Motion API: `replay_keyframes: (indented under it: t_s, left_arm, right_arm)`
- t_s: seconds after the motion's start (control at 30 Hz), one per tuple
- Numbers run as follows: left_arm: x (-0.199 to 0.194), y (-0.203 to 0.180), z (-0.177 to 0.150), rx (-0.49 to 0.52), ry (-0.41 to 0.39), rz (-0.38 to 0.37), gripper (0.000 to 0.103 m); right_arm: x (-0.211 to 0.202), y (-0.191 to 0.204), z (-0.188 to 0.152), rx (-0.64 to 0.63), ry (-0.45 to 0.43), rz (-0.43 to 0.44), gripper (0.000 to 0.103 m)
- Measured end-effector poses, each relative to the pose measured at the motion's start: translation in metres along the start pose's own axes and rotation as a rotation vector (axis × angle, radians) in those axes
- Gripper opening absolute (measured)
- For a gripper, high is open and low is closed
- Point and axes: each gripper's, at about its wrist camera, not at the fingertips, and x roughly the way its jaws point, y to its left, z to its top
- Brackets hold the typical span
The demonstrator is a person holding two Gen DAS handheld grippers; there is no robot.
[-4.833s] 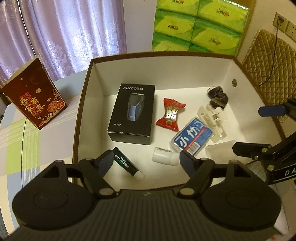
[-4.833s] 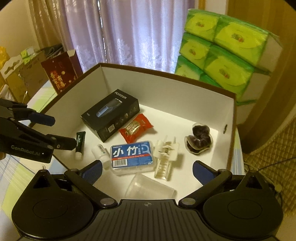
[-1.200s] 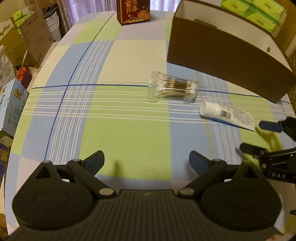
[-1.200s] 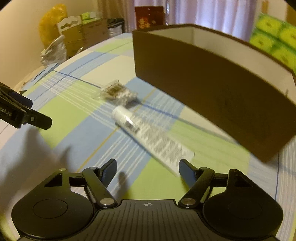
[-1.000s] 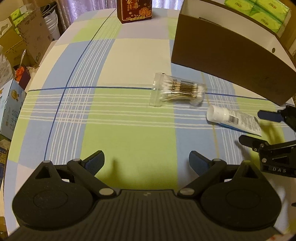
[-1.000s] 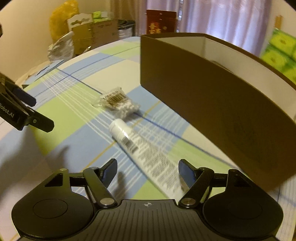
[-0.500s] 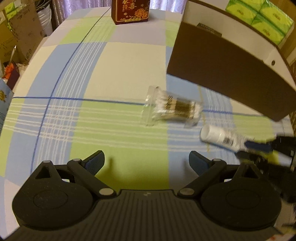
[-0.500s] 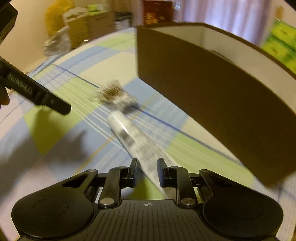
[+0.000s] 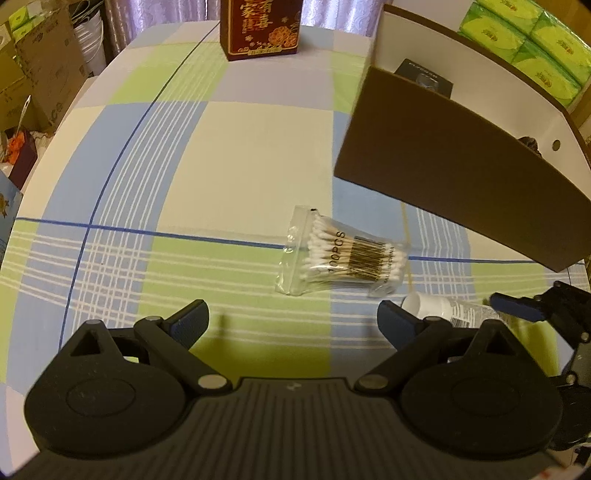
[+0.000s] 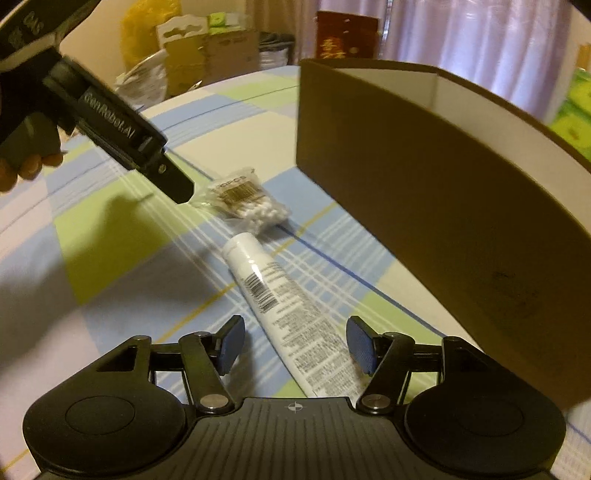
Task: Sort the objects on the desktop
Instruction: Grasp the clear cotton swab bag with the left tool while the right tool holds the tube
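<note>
our right gripper [image 10: 295, 345] is wide, straddling the white tube [image 10: 280, 306] flat on the surface [image 9: 240, 147] beside the brown box [image 10: 443, 192]. we should close squarely on the tube's body. left gripper [image 9: 293, 319] open, short of the cotton swab bag [image 9: 343, 254].

The checked tablecloth [image 9: 221, 155] bears a swab bag [image 9: 343, 256], tube [image 10: 280, 299], brown box [image 9: 461, 177] and red carton [image 9: 260, 27].
</note>
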Motion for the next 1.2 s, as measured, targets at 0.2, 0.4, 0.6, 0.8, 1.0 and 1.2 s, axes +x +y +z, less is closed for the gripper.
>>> replay_keyframes:
  t_s: [0.2, 0.4, 0.6, 0.8, 1.0, 1.2]
  left_arm:
    - [0.001, 0.0, 0.002, -0.019, 0.001, -0.004, 0.096]
    - [0.005, -0.014, 0.018, -0.024, -0.022, -0.02, 0.096]
    - [0.031, -0.031, 0.046, -0.062, -0.022, -0.014, 0.096]
    - [0.05, -0.037, 0.043, 0.005, 0.034, -0.009, 0.092]
    - [0.037, -0.009, 0.011, 0.093, 0.057, -0.048, 0.089]
    - [0.021, 0.026, -0.003, 0.1, 0.026, -0.033, 0.078]
  right_arm:
    - [-0.004, -0.001, 0.0, 0.103, 0.088, -0.106, 0.044]
    - [-0.027, -0.033, -0.024, 0.384, 0.131, -0.258, 0.044]
    - [-0.047, -0.057, -0.044, 0.515, 0.118, -0.303, 0.044]
    - [-0.055, -0.061, -0.053, 0.533, 0.113, -0.319, 0.045]
    - [-0.054, -0.061, -0.056, 0.532, 0.111, -0.313, 0.045]
    - [-0.048, -0.06, -0.056, 0.517, 0.121, -0.308, 0.046]
